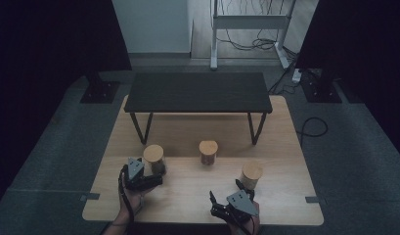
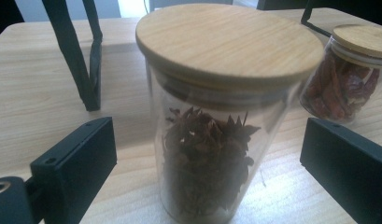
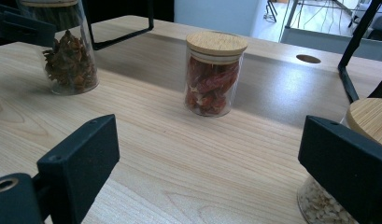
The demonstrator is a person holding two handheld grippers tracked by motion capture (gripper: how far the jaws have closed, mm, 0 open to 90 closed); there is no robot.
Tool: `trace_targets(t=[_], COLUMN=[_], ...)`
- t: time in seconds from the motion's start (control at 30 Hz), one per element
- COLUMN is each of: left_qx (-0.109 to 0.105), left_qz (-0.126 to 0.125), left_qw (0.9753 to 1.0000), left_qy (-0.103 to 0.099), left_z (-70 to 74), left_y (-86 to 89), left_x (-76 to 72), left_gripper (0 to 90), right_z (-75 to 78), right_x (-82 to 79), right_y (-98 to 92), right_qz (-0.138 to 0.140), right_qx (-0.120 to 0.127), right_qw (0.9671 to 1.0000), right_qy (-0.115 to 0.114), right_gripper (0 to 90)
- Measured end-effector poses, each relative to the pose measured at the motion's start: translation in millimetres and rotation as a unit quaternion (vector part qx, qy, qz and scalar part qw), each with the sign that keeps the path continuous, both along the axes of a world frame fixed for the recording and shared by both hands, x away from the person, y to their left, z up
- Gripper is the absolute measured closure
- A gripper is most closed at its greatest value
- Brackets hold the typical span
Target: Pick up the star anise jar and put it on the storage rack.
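A glass jar of star anise (image 2: pixel 212 154) with a wooden lid stands between the jaws of my left gripper (image 2: pixel 207 163). The jaws are open, with a gap on each side of the jar. From above, this jar (image 1: pixel 154 159) is at the table's left and the left gripper (image 1: pixel 156 172) reaches its base. A jar of red chillies (image 3: pixel 213 74) stands mid-table (image 1: pixel 208 152). My right gripper (image 3: pixel 207 158) is open over bare wood, empty. A third jar (image 3: pixel 368 119) with pale contents stands just behind its right jaw. From above, that jar (image 1: pixel 251 174) is beside the right gripper (image 1: pixel 227 192).
A low black bench (image 1: pixel 197 92) on thin metal legs stands across the back half of the wooden table (image 1: pixel 285 196). Its legs (image 2: pixel 81 56) rise close behind the jars. A cable hole (image 3: pixel 308 59) is cut in the tabletop. Dark stands and cables lie on the floor beyond.
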State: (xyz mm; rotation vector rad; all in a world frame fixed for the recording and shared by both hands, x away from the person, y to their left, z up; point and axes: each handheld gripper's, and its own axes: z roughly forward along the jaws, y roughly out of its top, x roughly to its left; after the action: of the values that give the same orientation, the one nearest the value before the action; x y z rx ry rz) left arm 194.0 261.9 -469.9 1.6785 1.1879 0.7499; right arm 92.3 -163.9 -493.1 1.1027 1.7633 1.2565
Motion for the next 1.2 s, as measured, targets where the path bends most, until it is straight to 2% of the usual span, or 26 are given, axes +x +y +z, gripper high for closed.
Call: trace_targets(t=[0.17,0.47,0.97,1.2], left_qx=[-0.001,0.000,0.011,0.010], left_qz=[-0.002,-0.002,0.001,0.003], left_qw=[1.0000,1.0000,0.9999,0.9999], left_qy=[-0.003,0.006,0.006,0.011], left_z=[-0.8,-3.1,-5.1,-8.9], left_y=[-1.2,-6.8,-14.2,-16.8], left_x=[5.0,17.1,25.6,28.8], left_gripper=[3.3,3.3,3.3,6.9], right_z=[0.1,0.2,0.0,-0.1], right_x=[0.0,0.1,0.4,0.3], right_y=[0.0,-0.2,0.3,0.3], right_qz=[-0.001,-0.002,-0.002,-0.002], right_qx=[0.000,-0.001,-0.002,-0.002], right_qw=[1.0000,1.0000,1.0000,1.0000], right_qy=[0.000,0.001,0.003,0.002], right_gripper=[4.9,4.9,4.9,4.9])
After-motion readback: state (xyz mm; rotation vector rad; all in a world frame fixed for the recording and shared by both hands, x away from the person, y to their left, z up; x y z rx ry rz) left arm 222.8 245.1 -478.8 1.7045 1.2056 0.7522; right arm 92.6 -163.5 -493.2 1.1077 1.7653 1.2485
